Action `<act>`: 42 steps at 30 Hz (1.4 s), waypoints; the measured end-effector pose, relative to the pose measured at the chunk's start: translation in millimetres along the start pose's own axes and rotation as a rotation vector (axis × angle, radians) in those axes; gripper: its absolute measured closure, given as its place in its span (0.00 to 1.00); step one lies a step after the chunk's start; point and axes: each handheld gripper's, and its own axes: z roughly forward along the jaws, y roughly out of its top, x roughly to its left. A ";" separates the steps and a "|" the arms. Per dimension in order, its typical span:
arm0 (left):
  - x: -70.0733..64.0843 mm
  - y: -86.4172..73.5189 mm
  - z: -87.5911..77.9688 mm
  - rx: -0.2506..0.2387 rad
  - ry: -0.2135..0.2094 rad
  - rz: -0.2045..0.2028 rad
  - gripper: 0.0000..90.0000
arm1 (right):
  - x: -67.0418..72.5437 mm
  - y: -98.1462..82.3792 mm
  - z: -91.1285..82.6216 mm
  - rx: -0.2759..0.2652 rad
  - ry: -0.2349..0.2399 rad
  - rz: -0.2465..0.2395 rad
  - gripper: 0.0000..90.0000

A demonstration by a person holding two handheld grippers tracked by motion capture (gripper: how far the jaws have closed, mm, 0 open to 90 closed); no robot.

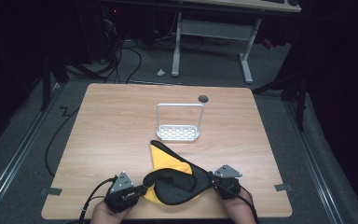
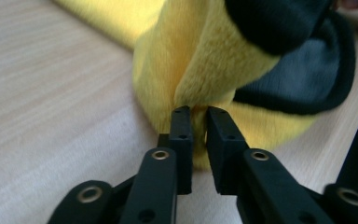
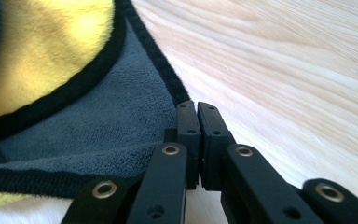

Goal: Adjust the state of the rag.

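**Cloth fold in progress: both grips thin, slip risk**

You're pinching the yellow-and-grey cloth (image 1: 175, 179) at the near edge of the surface (image 1: 116, 121), one claw on each end. Your left claw (image 2: 199, 122) is sitting narrow, jaws closed on a ridge of yellow pile. Your right claw (image 3: 196, 116) is clamped nearly flat on the black-trimmed grey corner.

Risks: the left claw is gripping only a small bunch of plush, so a pull is likely tugging it free. The right claw is biting just the hem, so any sideways drag could be peeling the corner out. The doubled-over flap could also be flopping open if either end drops.

The cloth is lying part-folded, bulk spanning left to right between the claws, one pointed corner aiming away from you toward the white rack (image 1: 179, 122), which is standing apart farther back.
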 end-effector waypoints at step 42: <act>2.3 70.1 4.2 -0.083 0.045 0.074 0.92 | -6.1 -10.8 -6.6 -0.021 0.046 0.038 0.82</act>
